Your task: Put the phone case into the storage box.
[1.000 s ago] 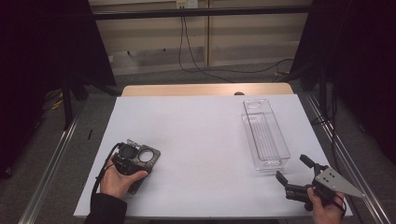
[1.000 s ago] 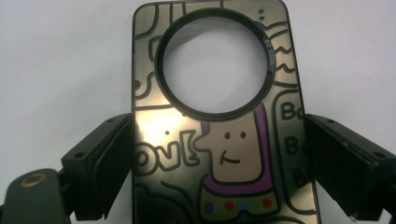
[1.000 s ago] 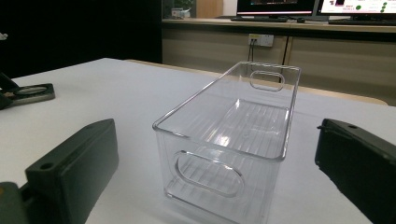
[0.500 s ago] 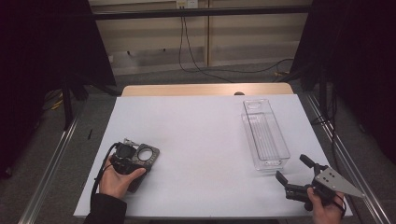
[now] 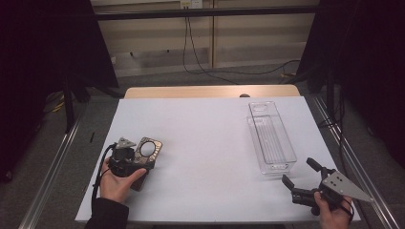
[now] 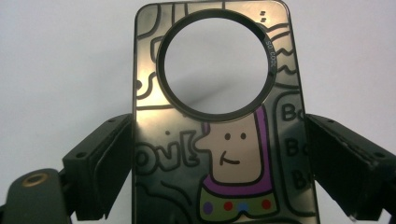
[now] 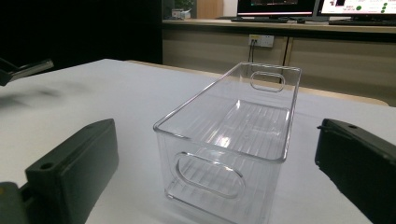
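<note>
Near the front left corner of the worktop, the left gripper sits over a phone case, a dark glossy shell with a cartoon figure and a large round camera cutout. In the last second the case has hardly shifted and the hand has barely moved, so this looks like the grasp settling rather than a lift. In the left gripper view the fingers flank the case's two long edges; the left one seems to touch, the right stands very close, and I cannot tell whether they truly pinch it. The right gripper waits at the front right corner, as before, its fingers spread wide and empty, aimed at the clear plastic bin along the right edge. The bin is empty, likely the case's destination.
</note>
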A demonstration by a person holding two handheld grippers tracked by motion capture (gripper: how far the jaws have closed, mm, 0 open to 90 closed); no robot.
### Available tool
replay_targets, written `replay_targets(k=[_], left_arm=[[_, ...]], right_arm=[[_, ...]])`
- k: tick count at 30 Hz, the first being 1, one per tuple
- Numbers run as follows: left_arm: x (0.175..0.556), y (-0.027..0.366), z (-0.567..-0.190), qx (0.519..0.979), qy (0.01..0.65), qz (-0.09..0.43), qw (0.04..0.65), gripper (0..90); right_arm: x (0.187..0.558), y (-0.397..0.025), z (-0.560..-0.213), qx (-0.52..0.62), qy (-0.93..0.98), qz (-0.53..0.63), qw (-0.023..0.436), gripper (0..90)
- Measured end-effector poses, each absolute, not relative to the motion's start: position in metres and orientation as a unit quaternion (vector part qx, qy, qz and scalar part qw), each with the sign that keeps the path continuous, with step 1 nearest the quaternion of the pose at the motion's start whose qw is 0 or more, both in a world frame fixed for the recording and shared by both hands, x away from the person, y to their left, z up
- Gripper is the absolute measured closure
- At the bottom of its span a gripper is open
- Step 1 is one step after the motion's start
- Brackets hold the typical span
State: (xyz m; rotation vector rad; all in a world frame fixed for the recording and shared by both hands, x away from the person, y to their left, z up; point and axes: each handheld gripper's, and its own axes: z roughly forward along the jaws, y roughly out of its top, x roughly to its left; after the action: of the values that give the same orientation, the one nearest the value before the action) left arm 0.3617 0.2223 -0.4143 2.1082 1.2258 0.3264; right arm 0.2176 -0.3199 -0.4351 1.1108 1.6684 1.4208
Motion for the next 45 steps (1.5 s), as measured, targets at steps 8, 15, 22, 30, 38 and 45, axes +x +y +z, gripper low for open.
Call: replay_targets(k=[8,15,22,30,38,45], left_arm=[[0.358,0.222,-0.403,0.791,0.463,0.153,0.37,11.7],[0.355,0.224,-0.398,0.776,0.446,0.189,0.404,11.8],[0.35,0.225,-0.396,0.764,0.423,0.219,0.436,11.7],[0.35,0.221,-0.396,0.763,0.388,0.211,0.472,11.8],[0.347,0.214,-0.393,0.746,0.378,0.191,0.514,11.8],[0.339,0.194,-0.387,0.757,0.326,0.18,0.537,11.8]], right_arm=[[0.218,-0.32,-0.435,0.425,0.64,0.545,0.336,0.0],[0.218,-0.32,-0.435,0.425,0.64,0.544,0.336,0.0],[0.218,-0.32,-0.435,0.424,0.641,0.545,0.336,0.0],[0.217,-0.32,-0.435,0.424,0.64,0.545,0.336,0.0],[0.218,-0.32,-0.435,0.422,0.641,0.548,0.334,0.0],[0.218,-0.318,-0.434,0.417,0.643,0.55,0.332,0.0]])
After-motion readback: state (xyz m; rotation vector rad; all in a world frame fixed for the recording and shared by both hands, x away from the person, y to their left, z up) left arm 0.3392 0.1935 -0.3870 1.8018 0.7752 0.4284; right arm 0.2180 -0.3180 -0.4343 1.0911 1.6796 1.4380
